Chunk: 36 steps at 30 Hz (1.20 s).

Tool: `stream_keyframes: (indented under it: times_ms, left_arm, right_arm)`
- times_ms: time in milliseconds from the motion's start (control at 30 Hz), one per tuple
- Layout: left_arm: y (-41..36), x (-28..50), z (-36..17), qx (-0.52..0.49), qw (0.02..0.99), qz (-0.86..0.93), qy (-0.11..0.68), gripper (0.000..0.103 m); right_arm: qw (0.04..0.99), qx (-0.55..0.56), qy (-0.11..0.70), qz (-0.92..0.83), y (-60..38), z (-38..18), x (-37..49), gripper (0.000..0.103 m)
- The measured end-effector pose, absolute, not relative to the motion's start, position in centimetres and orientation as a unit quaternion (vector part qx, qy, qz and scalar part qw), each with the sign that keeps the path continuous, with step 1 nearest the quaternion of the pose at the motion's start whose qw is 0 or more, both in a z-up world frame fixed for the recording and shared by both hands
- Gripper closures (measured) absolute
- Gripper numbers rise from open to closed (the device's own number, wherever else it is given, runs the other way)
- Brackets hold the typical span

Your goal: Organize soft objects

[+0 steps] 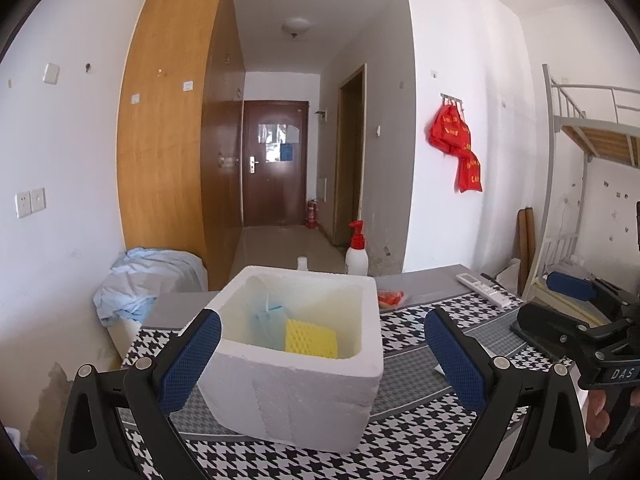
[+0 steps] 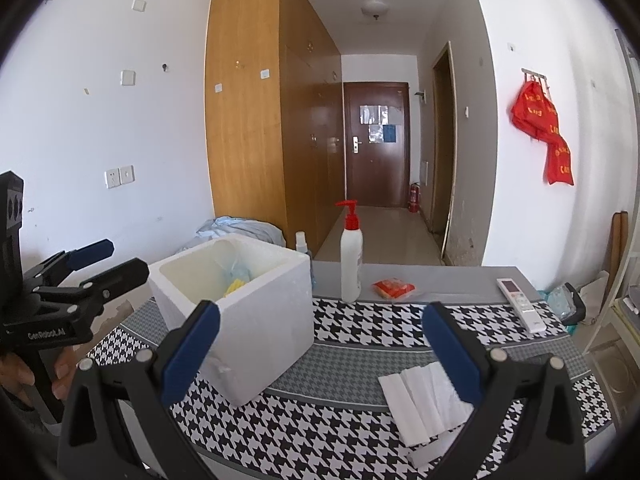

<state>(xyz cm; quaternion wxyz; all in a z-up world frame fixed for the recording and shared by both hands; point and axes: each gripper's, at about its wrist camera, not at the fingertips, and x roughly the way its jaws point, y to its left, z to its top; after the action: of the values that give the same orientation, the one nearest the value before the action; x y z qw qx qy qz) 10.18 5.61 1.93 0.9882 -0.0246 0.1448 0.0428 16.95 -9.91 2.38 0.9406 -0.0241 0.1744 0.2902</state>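
On the houndstooth cloth of the desk (image 2: 344,364) sits a white foam box (image 1: 296,380), lid off, and that is the one container in play. Looking down from the left view, a yellow sponge (image 1: 310,338) leans against the inner wall at about 5 o'clock of the opening, and a pale blue mesh puff (image 1: 265,320) with a string loop lies just beside it at 9 o'clock, touching the sponge. Both soft things are inside the box.

Left tool (image 1: 322,350) is spread wide and released, nothing between its blue pads, and the box stands between the two fingers in that view. Right tool (image 2: 320,350) is likewise spread and empty, with a hand gripping the other handle visible at 9 o'clock of the right view.

Out on the cloth, a stack of folded white tissues (image 2: 424,404) lies at 5 o'clock from the box, close under the right tool's right finger. A white pump bottle (image 2: 351,254) with a red top stands upright at the box's 2 o'clock, a small orange packet (image 2: 394,289) near it, and a white remote (image 2: 520,304) well apart toward the desk's far right edge.
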Motion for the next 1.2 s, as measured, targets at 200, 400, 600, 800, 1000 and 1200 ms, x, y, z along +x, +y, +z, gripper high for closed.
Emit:
stream_keyframes:
  times_ms: [200, 400, 600, 800, 1000, 1200]
  left_arm:
    - [5.2, 9.8, 1.7, -0.021, 0.989, 0.040, 0.144, 0.001]
    - [4.6, 9.6, 1.4, -0.022, 0.988, 0.034, 0.147, 0.001]
    - [4.4, 9.4, 1.2, -0.023, 0.988, 0.030, 0.148, 0.001]
    - [4.6, 9.2, 0.8, -0.028, 0.988, 0.032, 0.152, 0.001]
    - [4.3, 9.2, 0.4, -0.027, 0.987, 0.032, 0.155, 0.001]
    - [3.9, 9.2, -0.4, -0.033, 0.986, 0.030, 0.159, 0.001]
  right_arm:
    - [0.941, -0.024, 0.173, 0.290, -10.1, 2.2, 16.7, 0.001]
    - [0.942, -0.022, 0.172, 0.288, -10.5, 2.0, 16.4, 0.001]
    - [0.941, -0.021, 0.176, 0.288, -10.7, 1.8, 16.2, 0.001]
    - [0.941, -0.023, 0.177, 0.288, -10.9, 1.6, 15.8, 0.001]
    - [0.941, -0.020, 0.179, 0.286, -11.2, 1.4, 15.6, 0.001]
    - [0.941, -0.017, 0.180, 0.285, -11.7, 0.9, 15.5, 0.001]
